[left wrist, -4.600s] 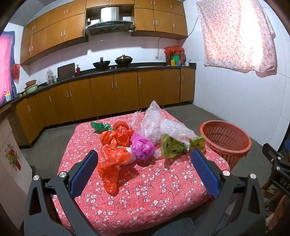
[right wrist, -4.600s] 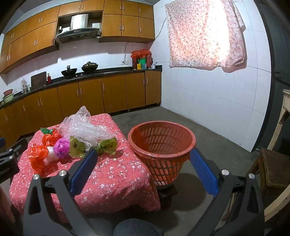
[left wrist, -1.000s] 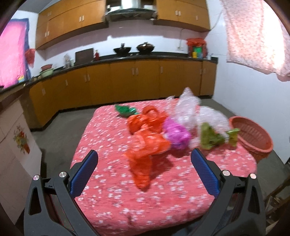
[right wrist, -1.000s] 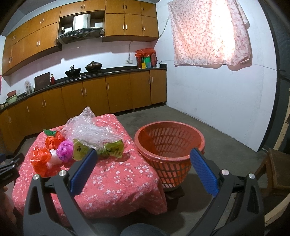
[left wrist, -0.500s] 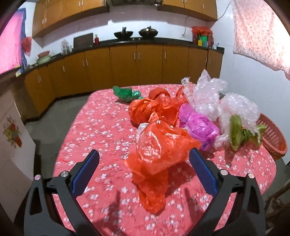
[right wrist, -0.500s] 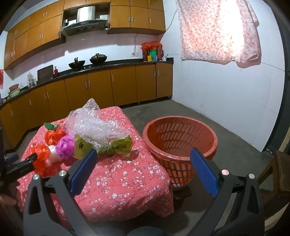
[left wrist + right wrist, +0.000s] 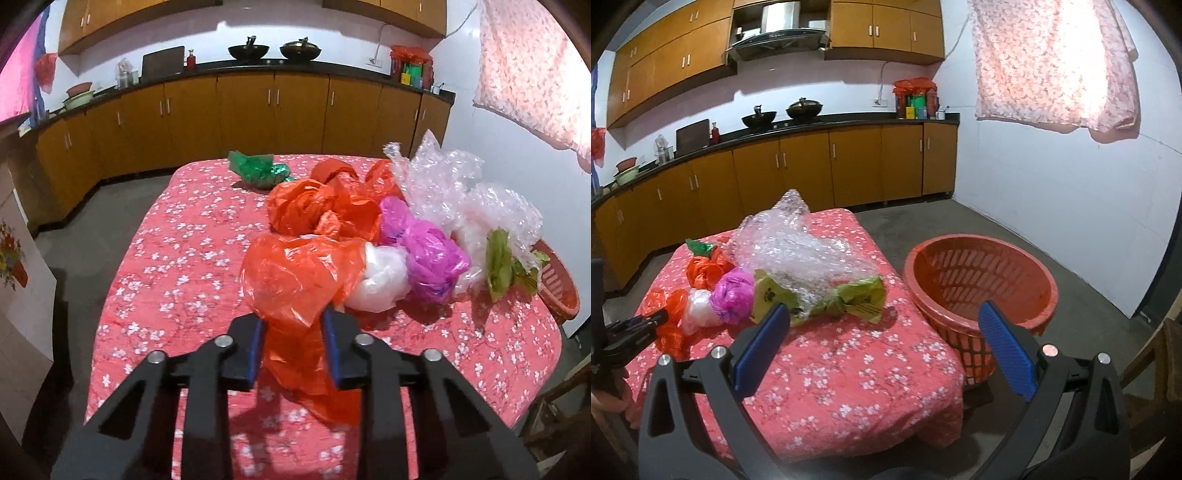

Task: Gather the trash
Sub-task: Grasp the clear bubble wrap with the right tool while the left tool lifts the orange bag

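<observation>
Nearest, the left gripper [image 7: 291, 343] is clenching the lower tail of a crumpled translucent orange plastic bag [image 7: 299, 280]; its blue-padded jaws have just been closing, and the film is bunching between them while the bag's bulk is resting on the red floral tablecloth [image 7: 177, 258]; the right gripper [image 7: 882, 347] is hovering with its jaws spread wide and nothing between them, above the cloth's near corner. Just behind the held bag a white plastic bag [image 7: 380, 280] and a magenta plastic bag [image 7: 432, 266] are lying touching one another; a second bunched orange bag [image 7: 321, 210] is sitting behind those; a yellow-green printed wrapper [image 7: 820, 299] is lying tangled with a heap of clear bubble wrap [image 7: 798, 251], its dark flower print showing but no legible writing. Farther off, a green plastic bag [image 7: 258, 170] is lying alone near the cloth's far edge. Beside the table, on the floor, a round orange slotted plastic basket [image 7: 979, 280] is standing upright, holding nothing that shows. Beyond, two dark woks [image 7: 783, 112] are sitting on the black counter; labels on the containers there are too small to read.
</observation>
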Available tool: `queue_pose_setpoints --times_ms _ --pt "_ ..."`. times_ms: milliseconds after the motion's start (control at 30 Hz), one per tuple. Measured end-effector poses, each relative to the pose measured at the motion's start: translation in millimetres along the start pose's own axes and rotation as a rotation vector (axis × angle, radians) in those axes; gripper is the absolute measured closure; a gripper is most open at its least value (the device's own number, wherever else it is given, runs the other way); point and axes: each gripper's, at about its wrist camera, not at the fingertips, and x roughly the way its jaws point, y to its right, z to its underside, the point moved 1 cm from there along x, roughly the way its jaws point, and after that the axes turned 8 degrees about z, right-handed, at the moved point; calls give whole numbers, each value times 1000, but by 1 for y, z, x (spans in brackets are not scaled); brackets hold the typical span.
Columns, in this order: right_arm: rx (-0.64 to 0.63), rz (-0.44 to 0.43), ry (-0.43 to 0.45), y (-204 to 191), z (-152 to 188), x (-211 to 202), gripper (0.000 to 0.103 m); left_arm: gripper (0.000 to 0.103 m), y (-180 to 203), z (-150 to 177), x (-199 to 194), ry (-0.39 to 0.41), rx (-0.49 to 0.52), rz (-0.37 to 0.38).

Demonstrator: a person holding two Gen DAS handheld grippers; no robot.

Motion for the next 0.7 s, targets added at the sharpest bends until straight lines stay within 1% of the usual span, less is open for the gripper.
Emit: queue_pose_setpoints --times_ms 33,100,300,433,500,567,633,700 --pt "-7 -6 6 -4 -1 1 4 82 -3 0 -1 1 -2 -5" --pt "-15 -16 14 -11 -4 4 4 84 -10 -1 -3 5 -4 -15" --pt "-4 -75 30 -28 -23 22 4 85 -26 -10 -13 33 -28 -36" --pt "11 -141 8 -41 -38 46 5 85 -34 -20 -19 60 -30 -48" --pt "-4 -163 -10 -50 -42 59 11 85 -36 -25 -19 67 -31 -54" --pt "-27 -175 -42 -60 -43 73 21 85 -39 -28 -19 70 -37 -54" --pt "-37 -194 -75 -69 -42 87 24 85 -40 -30 -19 73 -39 -55" --pt "-51 -193 -99 -77 -39 99 24 85 -40 -31 -18 74 -39 -53"
